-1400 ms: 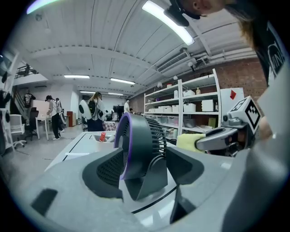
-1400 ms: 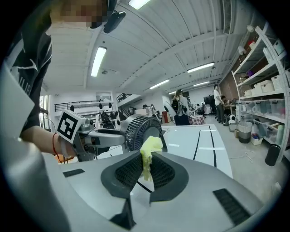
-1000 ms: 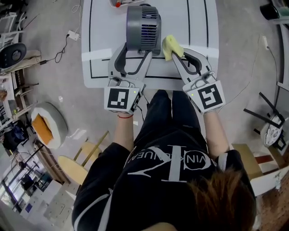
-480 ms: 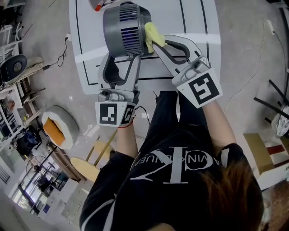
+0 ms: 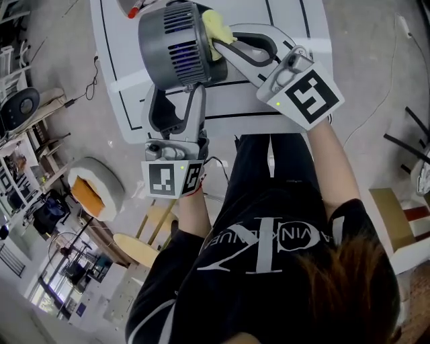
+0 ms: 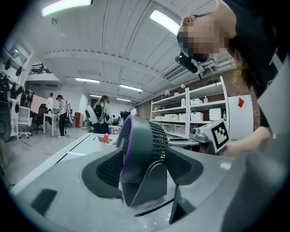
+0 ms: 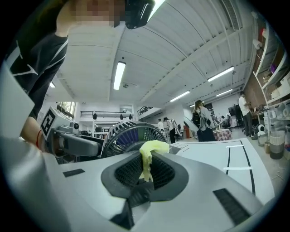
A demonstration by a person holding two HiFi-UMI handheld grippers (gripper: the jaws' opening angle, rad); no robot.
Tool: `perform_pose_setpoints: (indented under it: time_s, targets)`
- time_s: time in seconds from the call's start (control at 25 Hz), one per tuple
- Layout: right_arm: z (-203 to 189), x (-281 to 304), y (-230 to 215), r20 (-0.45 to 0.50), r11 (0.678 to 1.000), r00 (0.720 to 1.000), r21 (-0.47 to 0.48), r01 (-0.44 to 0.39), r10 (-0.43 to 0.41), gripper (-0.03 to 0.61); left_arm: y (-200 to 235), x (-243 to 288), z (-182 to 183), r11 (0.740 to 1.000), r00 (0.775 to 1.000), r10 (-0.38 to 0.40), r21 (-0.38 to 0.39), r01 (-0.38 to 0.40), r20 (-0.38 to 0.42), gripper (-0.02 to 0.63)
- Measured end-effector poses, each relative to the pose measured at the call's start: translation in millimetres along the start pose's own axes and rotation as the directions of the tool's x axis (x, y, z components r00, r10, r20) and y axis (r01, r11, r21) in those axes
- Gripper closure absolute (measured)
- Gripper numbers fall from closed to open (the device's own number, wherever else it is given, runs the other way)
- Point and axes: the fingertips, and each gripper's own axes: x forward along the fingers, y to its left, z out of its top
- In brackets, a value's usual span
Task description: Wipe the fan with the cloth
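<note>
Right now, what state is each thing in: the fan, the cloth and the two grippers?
fan: held by its stand in the left gripper, with the cloth against its edge.
cloth: yellow, bunched up, pinched in the right gripper and pressed to the fan.
left gripper: jaws shut on the fan's stand.
right gripper: jaws shut on the cloth.

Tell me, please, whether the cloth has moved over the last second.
Yes. Held in the right gripper, the cloth has moved away from the table's near edge and leftward from the black lines, alongside the fan.
</note>
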Motion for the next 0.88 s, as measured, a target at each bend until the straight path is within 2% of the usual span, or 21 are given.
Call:
perform_pose_setpoints:
  time_s: [0.24, 0.52, 0.88]
  targets:
    - [-12, 15, -14, -0.064, 1.000, 0.998, 0.026, -0.007, 0.009, 0.543, 3, 7, 7, 1.000, 1.000, -0.001, -0.009, 0.001, 0.001, 0.325]
    - [-34, 17, -1, -0.109, 0.995, 0.993, 0.091, -0.033, 0.042, 0.543, 3, 6, 2, 1.000, 1.000, -0.004, -0.013, 0.005, 0.010, 0.324]
    - [-38, 10, 19, -0.101, 0.986, 0.990, 0.148, -0.080, 0.096, 0.543, 8, 11, 2, 1.000, 1.000, -0.009, -0.020, 0.009, 0.008, 0.322]
